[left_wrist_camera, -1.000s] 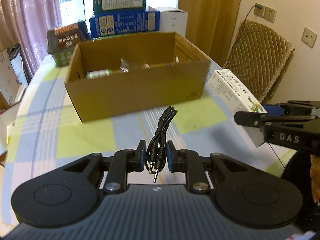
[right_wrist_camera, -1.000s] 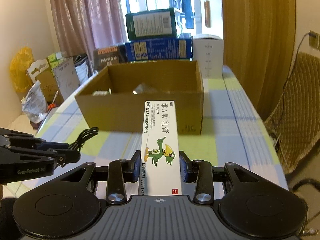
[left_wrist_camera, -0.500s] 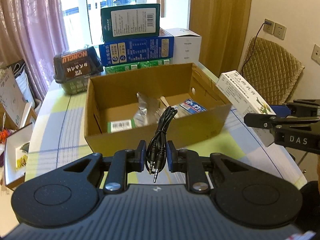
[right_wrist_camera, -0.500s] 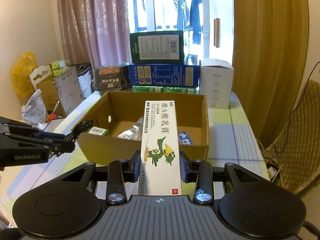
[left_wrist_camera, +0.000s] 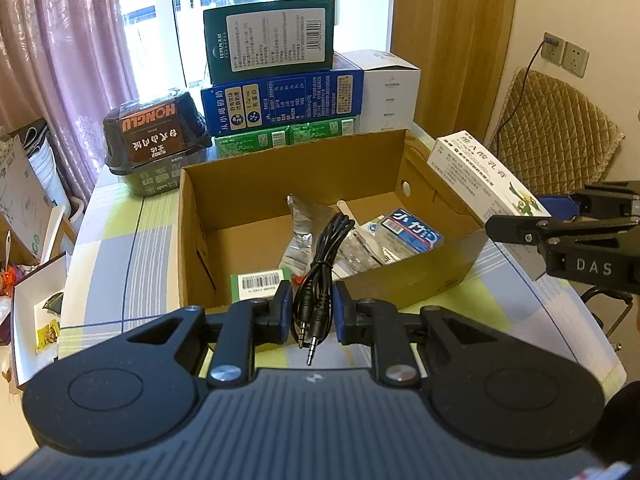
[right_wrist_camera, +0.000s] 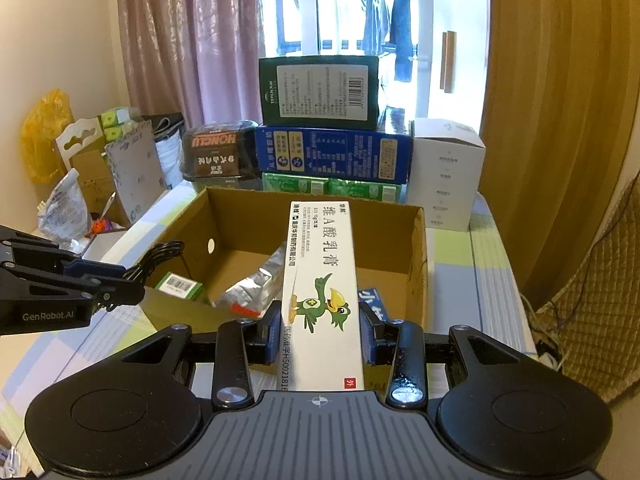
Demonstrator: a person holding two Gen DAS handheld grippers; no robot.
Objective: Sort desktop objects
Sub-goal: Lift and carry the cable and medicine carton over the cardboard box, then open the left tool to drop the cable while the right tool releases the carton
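Left gripper (left_wrist_camera: 308, 312): clamped on a coiled black audio cable (left_wrist_camera: 320, 264), its two jack plugs hanging toward the camera and its loop pointing forward.
Right gripper (right_wrist_camera: 320, 332): clamped on a long white cardboard ointment box printed with a green cartoon bird (right_wrist_camera: 320, 280), held by its near end.
Key relation: the open brown cardboard box (left_wrist_camera: 436, 280) lies straight ahead of and below both grippers; both held items already reach over its near wall.
Cable axis: runs forward along the fingers, loop end over the box's middle.
Ointment box axis: runs forward along the fingers, far end over the box's interior, toward its right half.
Nearer hand: neither clearly; the two sit side by side at the near rim, left gripper toward the left half.
Pose: both held level above the checked tablecloth (left_wrist_camera: 116, 280), tilted slightly down into the box.
Box contents: a crumpled silver foil pouch (left_wrist_camera: 300, 236), a small green barcoded carton (left_wrist_camera: 256, 284), a blue-and-white packet (left_wrist_camera: 412, 232).
Next move, as I judge: release both over the interior.
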